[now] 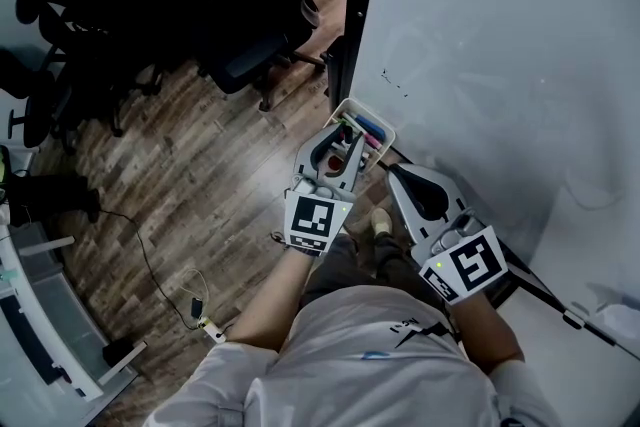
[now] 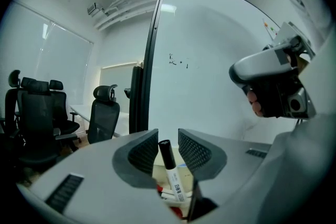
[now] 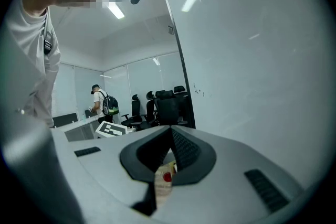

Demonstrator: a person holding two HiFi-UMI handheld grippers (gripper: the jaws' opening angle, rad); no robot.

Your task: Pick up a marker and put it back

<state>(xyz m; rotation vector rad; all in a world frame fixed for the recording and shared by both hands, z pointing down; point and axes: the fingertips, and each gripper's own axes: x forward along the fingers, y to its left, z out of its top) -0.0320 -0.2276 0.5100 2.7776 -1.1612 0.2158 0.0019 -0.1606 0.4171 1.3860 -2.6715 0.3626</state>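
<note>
**Black-capped marker loose between the left claw's pads**

Black cap, white barrel with print on it: that's the marker (image 2: 169, 165). It stands nearly upright, right in the middle of the left gripper (image 2: 168, 135). That claw is spread. The left gripper view shows a thin gap between the cap and the ribbed pad on each side, so nothing is pinching it. The marker's lower end goes down among other markers lying below it, one with some red on it.

From the head view, the left gripper's tips hang over a small white tray (image 1: 388, 127). A green, a blue and a pink marker show in the tray.

The right gripper (image 1: 395, 171) is off to the side, near the tray but not over it. Its own view shows the jaws pressed together at the tips with nothing held.

Past the tray is a big whiteboard (image 1: 500, 65) with a dark frame on its edge and a few small scribbles on it. Further out there's wooden floor (image 1: 200, 145) and a bunch of black office chairs (image 1: 270, 5). Way at the back of the right gripper view, a person with a backpack (image 3: 100, 102) stands by a desk.
</note>
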